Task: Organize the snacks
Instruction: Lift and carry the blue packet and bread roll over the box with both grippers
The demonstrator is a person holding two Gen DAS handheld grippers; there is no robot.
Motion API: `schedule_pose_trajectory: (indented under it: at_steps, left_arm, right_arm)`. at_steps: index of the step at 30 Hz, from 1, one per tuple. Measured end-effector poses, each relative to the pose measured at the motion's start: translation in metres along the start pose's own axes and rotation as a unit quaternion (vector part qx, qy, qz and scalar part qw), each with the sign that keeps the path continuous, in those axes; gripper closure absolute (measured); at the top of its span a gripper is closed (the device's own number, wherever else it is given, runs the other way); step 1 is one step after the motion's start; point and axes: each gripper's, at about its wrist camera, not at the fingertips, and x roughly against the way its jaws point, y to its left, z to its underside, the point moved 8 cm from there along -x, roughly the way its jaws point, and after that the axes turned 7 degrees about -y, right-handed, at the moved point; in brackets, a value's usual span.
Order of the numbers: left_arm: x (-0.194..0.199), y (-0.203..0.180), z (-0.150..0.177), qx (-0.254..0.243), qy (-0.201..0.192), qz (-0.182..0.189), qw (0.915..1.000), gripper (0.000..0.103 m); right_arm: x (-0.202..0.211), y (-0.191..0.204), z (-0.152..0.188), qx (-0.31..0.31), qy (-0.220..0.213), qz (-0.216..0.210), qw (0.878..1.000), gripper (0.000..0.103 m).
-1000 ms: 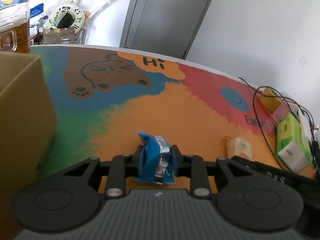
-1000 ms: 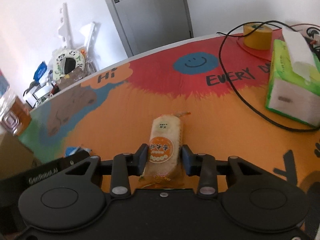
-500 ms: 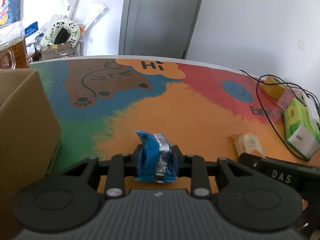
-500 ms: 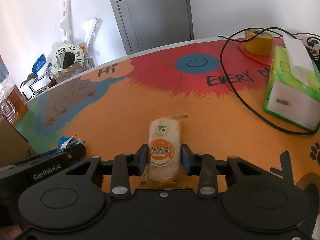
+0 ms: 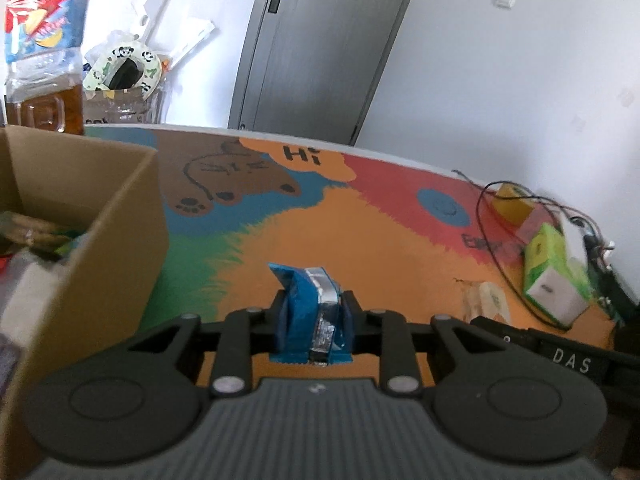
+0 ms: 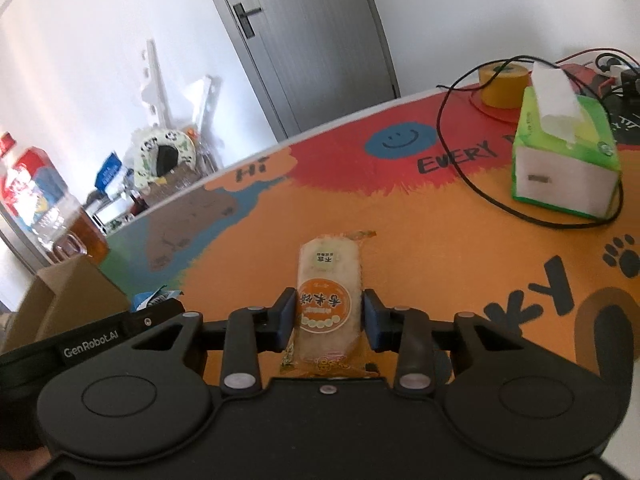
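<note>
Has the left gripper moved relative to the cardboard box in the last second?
Yes. The left gripper, shut on the blue snack packet, has risen: the cardboard box now shows its open inside.

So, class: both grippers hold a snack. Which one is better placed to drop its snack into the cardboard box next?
Left. The left gripper, clamping the blue packet, sits right beside the open cardboard box; the right one is farther away.
</note>
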Motion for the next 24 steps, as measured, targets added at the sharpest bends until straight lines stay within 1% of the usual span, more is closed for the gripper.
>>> schedule_pose_trajectory:
  at_steps: [7,17,24]
  left_arm:
    - [0.039,0.004,-0.002,0.014,-0.020,0.012,0.9996,0.077]
    - [0.090,0.006,-0.006,0.017,-0.053,0.023,0.9982,0.077]
    - [0.121,0.020,-0.012,0.018,-0.074,0.021,0.9969,0.077]
  right_arm:
    - [0.033,0.015,-0.001,-0.015,-0.026,-0.027,0.999,0.067]
    - [0.072,0.040,0.007,-0.006,-0.052,-0.048,0.997,0.067]
    - [0.100,0.066,0.008,0.008,-0.069,-0.066,0.995,0.067]
